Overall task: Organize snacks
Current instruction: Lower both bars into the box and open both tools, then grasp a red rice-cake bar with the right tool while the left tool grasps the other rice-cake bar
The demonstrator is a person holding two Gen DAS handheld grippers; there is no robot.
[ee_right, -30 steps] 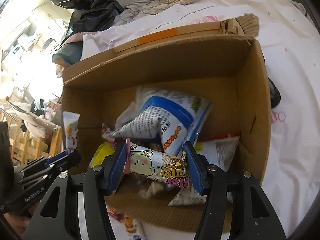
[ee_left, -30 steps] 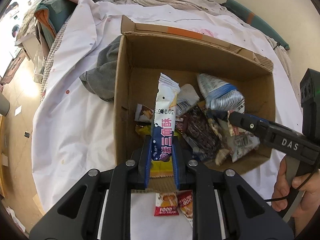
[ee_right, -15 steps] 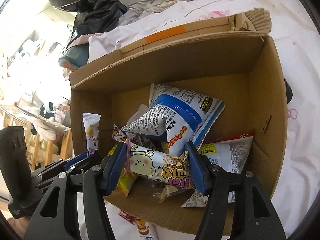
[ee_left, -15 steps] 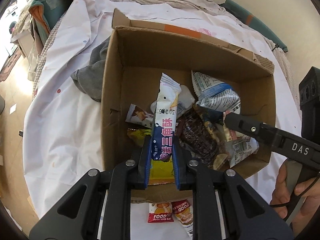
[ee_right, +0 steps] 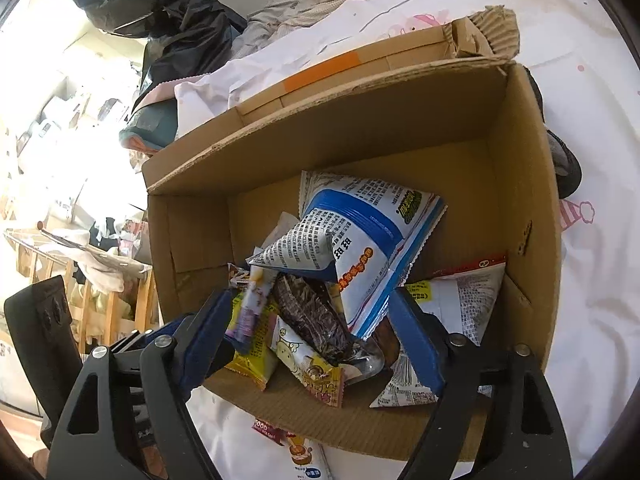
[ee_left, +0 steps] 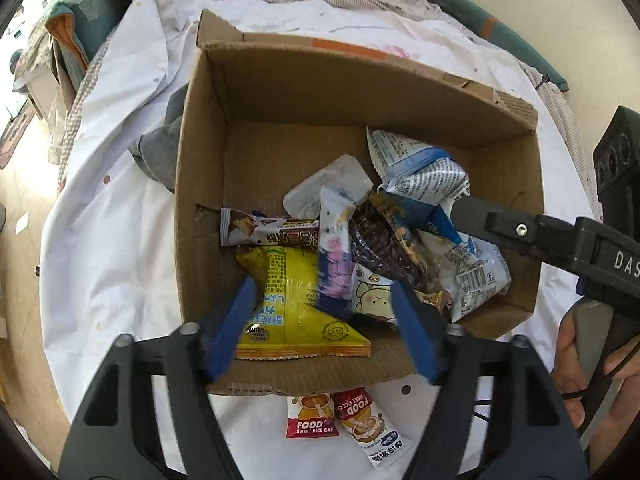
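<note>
Brown corrugated cardboard box sits open on a white bedsheet and holds a heap of snack packets. The left gripper hangs over the near wall with its blue-padded jaws opening wide; a slim white-and-purple stick packet, blurred, stands between them, touching neither pad, its foot on a flat yellow pouch. The right gripper is also opening, jaws apart over a cream cartoon-print packet that lies free beside a dark seed packet. A large blue-and-white bag leans behind. Two small red rice-cake sachets lie on the sheet outside the box.
</note>
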